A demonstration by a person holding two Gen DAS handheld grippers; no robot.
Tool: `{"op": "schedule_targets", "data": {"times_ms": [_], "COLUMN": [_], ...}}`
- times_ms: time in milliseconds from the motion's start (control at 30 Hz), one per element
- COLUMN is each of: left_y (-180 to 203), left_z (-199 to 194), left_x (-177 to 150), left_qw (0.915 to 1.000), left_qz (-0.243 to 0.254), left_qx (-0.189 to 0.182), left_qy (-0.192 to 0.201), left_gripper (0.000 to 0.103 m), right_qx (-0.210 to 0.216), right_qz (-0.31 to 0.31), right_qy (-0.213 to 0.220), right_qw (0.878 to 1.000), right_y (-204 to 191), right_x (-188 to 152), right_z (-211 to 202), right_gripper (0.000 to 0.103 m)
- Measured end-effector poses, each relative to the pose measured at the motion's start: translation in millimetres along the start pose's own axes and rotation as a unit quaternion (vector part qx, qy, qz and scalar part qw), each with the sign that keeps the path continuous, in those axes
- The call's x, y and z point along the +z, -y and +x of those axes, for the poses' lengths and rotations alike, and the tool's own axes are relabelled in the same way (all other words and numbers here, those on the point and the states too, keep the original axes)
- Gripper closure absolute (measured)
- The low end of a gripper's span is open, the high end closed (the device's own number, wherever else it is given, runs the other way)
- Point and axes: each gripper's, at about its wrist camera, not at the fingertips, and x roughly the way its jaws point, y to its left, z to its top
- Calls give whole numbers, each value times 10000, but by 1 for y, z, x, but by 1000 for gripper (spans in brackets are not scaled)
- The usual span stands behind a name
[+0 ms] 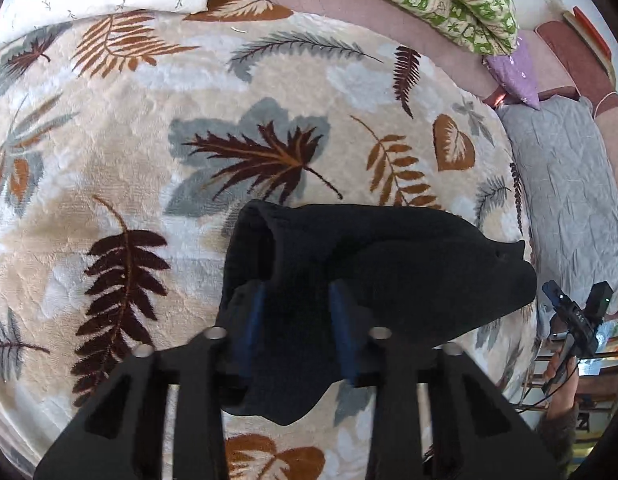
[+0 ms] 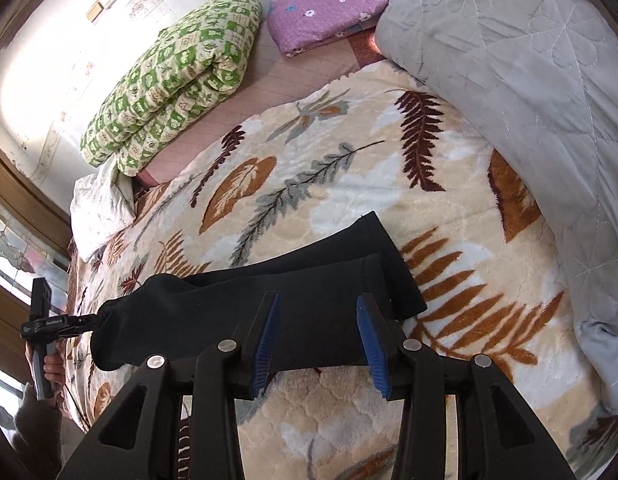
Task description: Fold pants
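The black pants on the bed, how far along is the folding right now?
Done: the pants lie with one leg stacked on the other across the leaf-print blanket. In hand: the left gripper is closed on bunched fabric at one end, lifting it. The right gripper is open over the middle, gripping nothing. Left: bringing that end over to the leg cuffs and flattening.

Black pants (image 2: 269, 312) lie on a leaf-patterned (brown, grey) cream blanket (image 2: 349, 184).
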Motion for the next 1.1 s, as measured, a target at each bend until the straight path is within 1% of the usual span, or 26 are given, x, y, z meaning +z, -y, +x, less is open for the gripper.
{"op": "schedule_targets", "data": {"times_ms": [33,67,133,167,300,400,467,567,600,633,667,767,833,867,933,967,1000,1033,1100], "left_y": [1,3,6,6,2,-3,-4,-4,-5,-6,-9,-14,-19,-23,-33,-37,-40,-41,-45], "left_z": [0,0,0,0,3,4,5,7,7,6,4,-1,-9,-15,-24,-25,-22,-18,-6], "left_x": [0,-1,-3,-3,-3,-4,-5,-5,-5,-6,-6,-4,-3,-3,-4,-4,-3,-3,-2], "left_qw": [10000,10000,9999,9999,10000,9999,9996,9994,9991,9985,9976,9941,9909,9885,9833,9822,9829,9846,9870], "left_qz": [17,63,135,133,-2,-120,-193,-279,-367,-490,-622,-935,-1121,-1230,-1401,-1470,-1477,-1453,-1441], "left_qx": [6,30,98,75,40,-96,-204,-194,-189,-202,-233,-345,-460,-540,-754,-714,-652,-525,-313], "left_qy": [-11,-5,28,27,-11,-59,-81,-23,48,137,206,431,593,691,884,924,890,822,642], "left_gripper": [90,90,90,90,90,90,90,90,90,93,94,95,96,96,96,96,96,96,95], "right_qx": [-3,-11,-21,2,33,1,60,-8,-1,30,-34,-223,-300,-253,90,196,218,211,141], "right_qz": [41,82,155,179,242,333,409,336,301,198,9,-481,-647,-669,-624,-593,-574,-552,-486], "right_qy": [-21,-40,-77,-114,-312,-280,-252,-461,-483,-490,-419,-210,-128,-20,380,562,632,654,535], "right_qw": [10000,10000,9998,9998,9992,9991,9988,9984,9984,9986,9991,9984,9974,9974,9973,9965,9961,9961,9973], "right_y": [2,5,10,13,22,26,28,24,22,19,12,-8,-17,-21,-29,-31,-32,-32,-27], "right_x": [0,0,0,0,-2,1,6,12,13,15,17,26,35,41,55,59,62,64,62], "right_z": [2,3,5,5,10,15,21,37,40,42,41,34,29,23,1,-7,-11,-12,-5], "right_gripper": [61,61,61,60,58,58,58,58,63,83,95,95,95,95,95,95,95,95,95]}}
